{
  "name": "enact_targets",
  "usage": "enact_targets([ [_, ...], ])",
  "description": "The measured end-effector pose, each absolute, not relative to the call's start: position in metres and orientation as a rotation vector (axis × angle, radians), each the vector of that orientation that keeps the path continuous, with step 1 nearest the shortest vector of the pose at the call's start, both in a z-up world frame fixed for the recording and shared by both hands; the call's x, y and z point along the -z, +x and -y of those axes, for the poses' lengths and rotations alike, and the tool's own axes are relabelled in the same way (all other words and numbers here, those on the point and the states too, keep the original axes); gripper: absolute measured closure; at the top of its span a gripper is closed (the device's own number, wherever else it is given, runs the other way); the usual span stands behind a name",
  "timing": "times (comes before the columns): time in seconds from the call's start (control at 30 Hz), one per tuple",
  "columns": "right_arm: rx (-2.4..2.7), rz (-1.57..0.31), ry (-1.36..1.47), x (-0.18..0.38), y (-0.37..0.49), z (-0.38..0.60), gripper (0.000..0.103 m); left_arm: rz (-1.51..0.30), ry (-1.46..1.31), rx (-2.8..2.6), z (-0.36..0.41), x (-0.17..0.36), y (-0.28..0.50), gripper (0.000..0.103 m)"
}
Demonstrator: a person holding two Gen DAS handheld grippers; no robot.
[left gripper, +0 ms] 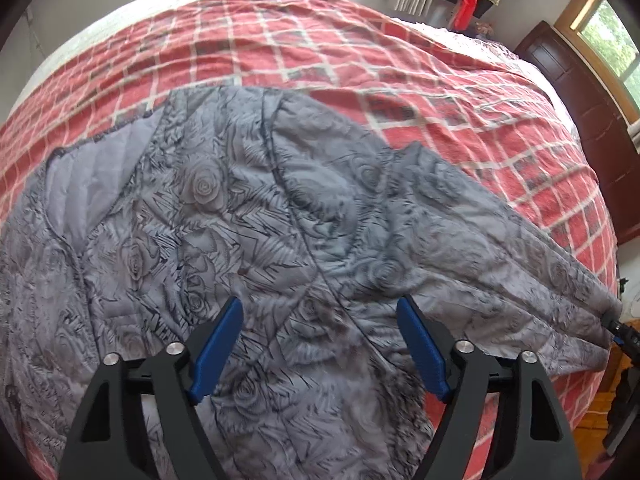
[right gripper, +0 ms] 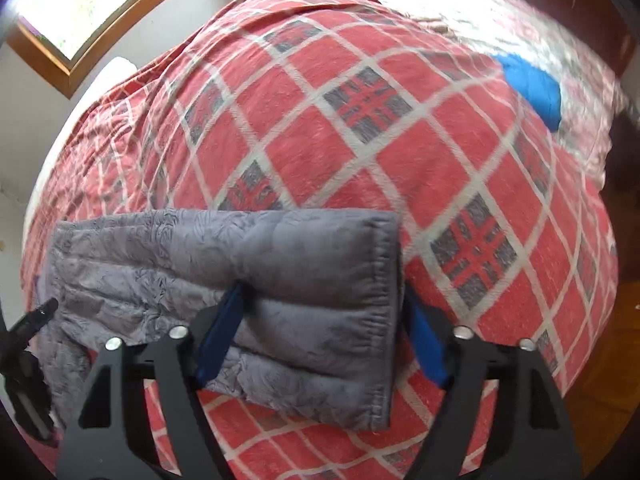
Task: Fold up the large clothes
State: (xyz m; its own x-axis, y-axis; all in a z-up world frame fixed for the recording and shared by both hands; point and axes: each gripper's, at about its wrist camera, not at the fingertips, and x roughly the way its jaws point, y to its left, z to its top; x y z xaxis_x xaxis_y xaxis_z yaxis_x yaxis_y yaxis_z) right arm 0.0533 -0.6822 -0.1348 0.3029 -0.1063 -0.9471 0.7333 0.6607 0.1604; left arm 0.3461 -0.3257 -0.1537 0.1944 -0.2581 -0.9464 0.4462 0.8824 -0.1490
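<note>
Folding has barely begun, by my reckoning. Grey quilted jacket (left gripper: 248, 216) lies spread over most of the lower frame on the red checked blanket (left gripper: 320, 48) of the bed, front open, lining showing at the left. In the right wrist view its sleeve (right gripper: 280, 280) stretches flat across the lower middle, and the right tongs (right gripper: 324, 328) straddle the cuff end, pads close on the padding, though I cannot tell whether they pinch it. Left tongs (left gripper: 320, 320) hang parted above the body, empty. Sleeves and body are all left to fold.
</note>
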Motion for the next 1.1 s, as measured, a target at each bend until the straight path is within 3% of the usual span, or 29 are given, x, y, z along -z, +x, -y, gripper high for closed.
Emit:
enact_targets([
  [0.03,0.594,-1.129,0.672,0.132,0.054,0.681,0.054,-1.294,0.162,0.498,0.323,0.157,0.349,0.030],
  [0.07,0.559,-1.112,0.707,0.128,0.054,0.679,0.074,-1.306,0.145,0.499,0.320,0.161,0.352,0.033],
  [0.1,0.526,-1.092,0.744,0.124,0.055,0.681,0.087,-1.312,0.131,0.499,0.317,0.164,0.354,0.034],
  [0.17,0.411,-1.026,0.821,0.109,0.058,0.677,0.093,-1.312,0.102,0.505,0.311,0.165,0.357,0.035],
  [0.3,0.188,-0.899,0.880,0.062,0.070,0.642,0.094,-1.287,0.059,0.527,0.293,0.148,0.357,0.039],
  [0.53,-0.048,-0.915,0.818,0.019,0.167,0.549,0.094,-1.198,0.057,0.545,0.246,0.108,0.349,0.041],
  [0.6,-0.086,-0.937,0.804,0.022,0.199,0.526,0.094,-1.191,0.042,0.529,0.229,0.104,0.349,0.051],
  [0.73,-0.131,-1.011,0.772,0.043,0.258,0.481,0.094,-1.192,0.030,0.489,0.200,0.109,0.349,0.054],
  [0.8,-0.161,-1.057,0.752,0.058,0.287,0.453,0.094,-1.199,0.019,0.468,0.183,0.112,0.351,0.065],
  [1.03,-0.204,-1.197,0.657,0.116,0.344,0.383,0.092,-1.230,-0.047,0.441,0.142,0.124,0.354,0.065],
  [1.1,-0.234,-1.232,0.657,0.128,0.346,0.375,0.079,-1.244,-0.072,0.462,0.138,0.126,0.353,0.059],
])
